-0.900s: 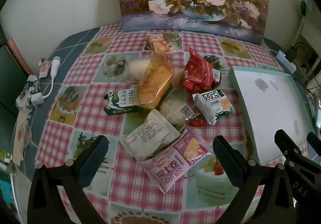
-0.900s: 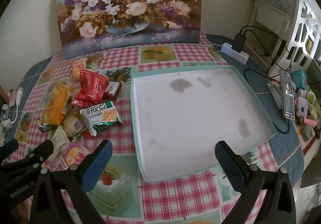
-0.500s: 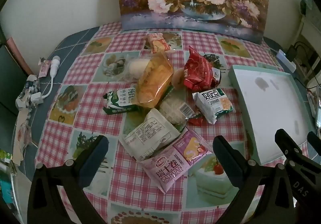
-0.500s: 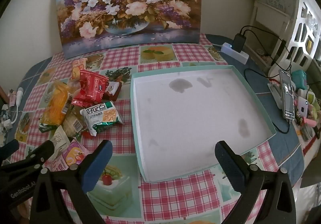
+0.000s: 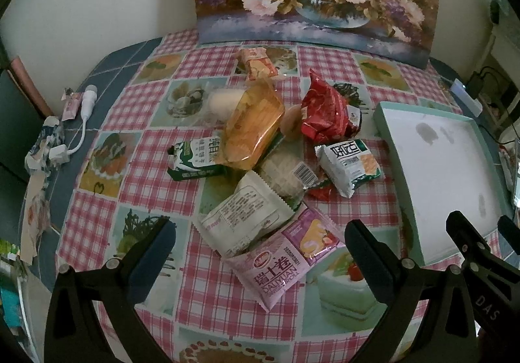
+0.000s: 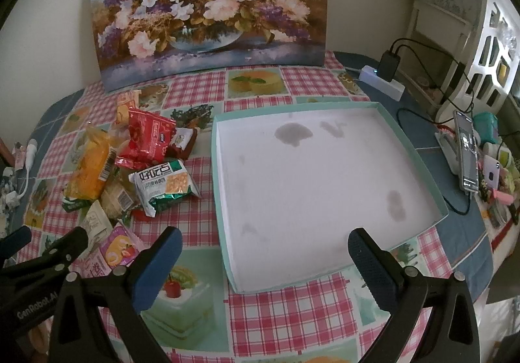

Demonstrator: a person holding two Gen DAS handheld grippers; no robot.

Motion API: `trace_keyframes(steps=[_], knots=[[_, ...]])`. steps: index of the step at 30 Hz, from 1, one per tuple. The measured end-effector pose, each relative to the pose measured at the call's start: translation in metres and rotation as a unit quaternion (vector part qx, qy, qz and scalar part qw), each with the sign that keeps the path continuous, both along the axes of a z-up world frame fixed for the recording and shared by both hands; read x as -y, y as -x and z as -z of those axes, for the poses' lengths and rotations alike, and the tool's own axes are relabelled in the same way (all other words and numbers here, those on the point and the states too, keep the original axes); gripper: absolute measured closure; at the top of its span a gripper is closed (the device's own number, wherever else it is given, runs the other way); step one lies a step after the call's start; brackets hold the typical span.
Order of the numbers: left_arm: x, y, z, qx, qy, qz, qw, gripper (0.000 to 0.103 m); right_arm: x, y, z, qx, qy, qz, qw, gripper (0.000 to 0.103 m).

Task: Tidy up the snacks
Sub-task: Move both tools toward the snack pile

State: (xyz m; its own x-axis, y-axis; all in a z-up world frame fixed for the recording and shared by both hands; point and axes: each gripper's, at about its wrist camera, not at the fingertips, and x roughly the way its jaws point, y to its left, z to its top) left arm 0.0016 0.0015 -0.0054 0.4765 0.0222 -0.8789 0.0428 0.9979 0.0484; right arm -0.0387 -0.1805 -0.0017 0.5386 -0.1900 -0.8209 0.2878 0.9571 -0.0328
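Several snack packets lie heaped on the checked tablecloth: a pink roll packet (image 5: 286, 254), a white packet (image 5: 243, 210), an orange bag (image 5: 252, 127), a red bag (image 5: 326, 111) and a green-and-white cracker packet (image 5: 349, 164). My left gripper (image 5: 260, 241) hovers above the pink and white packets, jaws wide open, touching nothing. A shallow teal-rimmed white tray (image 6: 419, 158) sits to the right of the heap with nothing in it. My right gripper (image 6: 261, 246) hangs open over the tray's near edge, and nothing is between its fingers.
A flower painting (image 6: 208, 12) leans on the wall at the back. A power strip with charger (image 6: 385, 78), cables and a phone (image 6: 468, 155) crowd the right edge. A white cable and paper scraps (image 5: 48, 148) lie at the table's left edge.
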Motion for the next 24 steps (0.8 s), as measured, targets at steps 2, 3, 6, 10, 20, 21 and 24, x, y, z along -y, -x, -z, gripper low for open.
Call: trace_keyframes(steps=[2,3,6,10,20,21,24], knots=[[-0.0005,-0.0003,0.0003,-0.002,0.0,-0.001,1.0,0.0,-0.0004,0.0004,0.0002,0.0,0.0,0.0,1.0,0.0],[-0.0008,-0.0006,0.0006,-0.002,0.0,-0.001,1.0,0.0,-0.0005,0.0009,0.0,0.0,0.0,0.0,1.0,0.0],[-0.0015,-0.0017,0.0012,-0.005,0.0,-0.004,1.0,0.0,-0.0003,0.0006,-0.0006,-0.001,0.0,0.0,1.0,0.0],[-0.0033,-0.0027,0.0031,-0.011,0.0,-0.012,0.9999,0.0,-0.0009,-0.0004,0.0011,-0.003,0.0,0.0,1.0,0.0],[-0.0071,-0.0033,0.0064,-0.016,0.0,-0.019,0.9997,0.0,-0.0007,-0.0002,0.0021,-0.005,0.0,0.001,1.0,0.0],[-0.0075,-0.0037,0.0067,-0.017,0.0,-0.02,0.9997,0.0,-0.0007,0.0,0.0022,-0.005,0.0,0.001,1.0,0.0],[-0.0092,-0.0045,0.0077,-0.019,0.0,-0.024,0.9995,0.0,-0.0005,-0.0005,0.0017,-0.005,0.0,0.001,1.0,0.0]])
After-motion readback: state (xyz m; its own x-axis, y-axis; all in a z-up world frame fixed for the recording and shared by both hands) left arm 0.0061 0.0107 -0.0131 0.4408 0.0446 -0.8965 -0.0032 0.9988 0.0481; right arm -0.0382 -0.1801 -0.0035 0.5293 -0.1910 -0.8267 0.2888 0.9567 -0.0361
